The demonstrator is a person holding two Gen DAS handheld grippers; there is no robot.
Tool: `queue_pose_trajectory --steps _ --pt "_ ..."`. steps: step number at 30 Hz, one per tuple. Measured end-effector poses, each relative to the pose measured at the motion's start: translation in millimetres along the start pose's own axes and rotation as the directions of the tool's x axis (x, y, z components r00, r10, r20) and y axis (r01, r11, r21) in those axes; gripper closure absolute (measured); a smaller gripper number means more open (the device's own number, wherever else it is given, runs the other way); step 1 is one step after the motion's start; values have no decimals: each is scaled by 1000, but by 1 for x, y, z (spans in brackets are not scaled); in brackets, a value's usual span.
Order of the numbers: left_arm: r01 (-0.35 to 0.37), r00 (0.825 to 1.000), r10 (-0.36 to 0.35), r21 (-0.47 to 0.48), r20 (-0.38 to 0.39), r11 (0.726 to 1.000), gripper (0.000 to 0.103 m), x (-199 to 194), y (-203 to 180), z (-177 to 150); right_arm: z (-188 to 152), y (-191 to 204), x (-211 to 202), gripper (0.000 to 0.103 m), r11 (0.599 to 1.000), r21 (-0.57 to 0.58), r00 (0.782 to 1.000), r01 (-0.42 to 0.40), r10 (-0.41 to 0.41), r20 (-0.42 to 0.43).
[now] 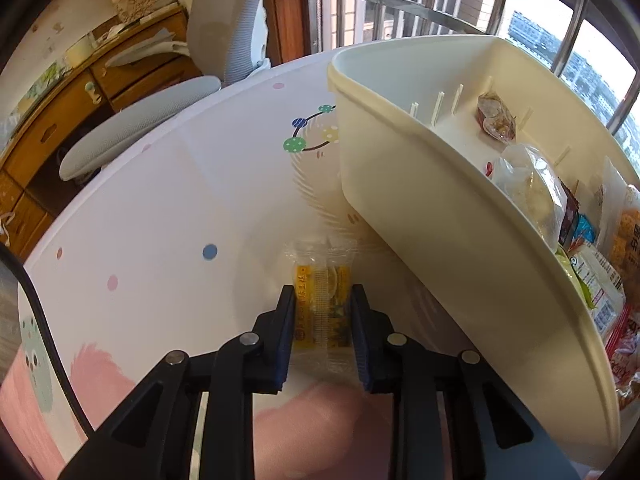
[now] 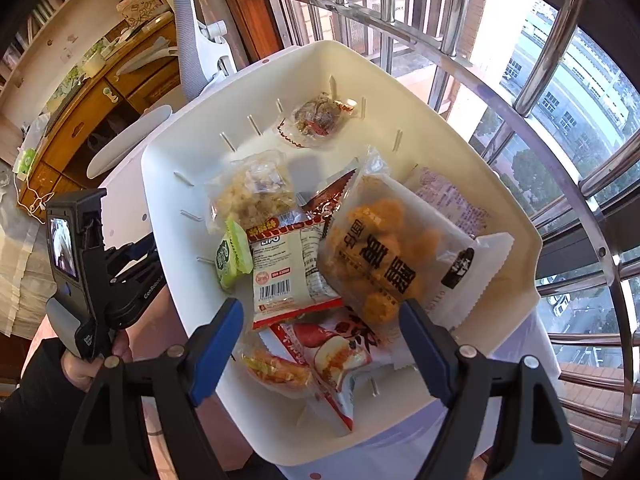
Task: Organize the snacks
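Beside one bin (image 1: pixel 420 216), left claw (image 1: pixel 322 300) pinches one yellow packet (image 1: pixel 320 300) (clear-wrapped).

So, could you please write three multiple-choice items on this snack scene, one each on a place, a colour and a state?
1. Where does the yellow snack packet lie?
A. in the bin
B. on the table beside the bin
C. on the chair

2. What colour is the storage bin?
A. cream
B. blue
C. black

3. How stand the jaws of the right gripper?
A. shut on a packet
B. shut, holding nothing
C. open above the bin

Key: 1 B, it rests on the tabletop between the left gripper jaws; 2 A, its walls are cream; 3 C, they gape, holding nothing.
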State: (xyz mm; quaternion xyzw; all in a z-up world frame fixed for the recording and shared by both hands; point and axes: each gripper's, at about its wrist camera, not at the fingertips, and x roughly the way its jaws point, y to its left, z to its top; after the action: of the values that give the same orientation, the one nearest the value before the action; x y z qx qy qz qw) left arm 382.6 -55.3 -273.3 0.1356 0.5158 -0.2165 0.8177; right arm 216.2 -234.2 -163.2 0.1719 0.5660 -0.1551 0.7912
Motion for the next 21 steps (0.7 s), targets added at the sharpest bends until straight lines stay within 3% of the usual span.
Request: queue_pose_trajectory --steps 8,21 --pt "-18 1000 16 -92 -26 996 79 -26 0 -18 -11 -5 -11 22 1000 -6 1000 -15 15 11" --pt "-25 999 31 -159 32 987 79 -125 -14 -45 -44 -22 -48 22 998 -27 996 -54 56 75"
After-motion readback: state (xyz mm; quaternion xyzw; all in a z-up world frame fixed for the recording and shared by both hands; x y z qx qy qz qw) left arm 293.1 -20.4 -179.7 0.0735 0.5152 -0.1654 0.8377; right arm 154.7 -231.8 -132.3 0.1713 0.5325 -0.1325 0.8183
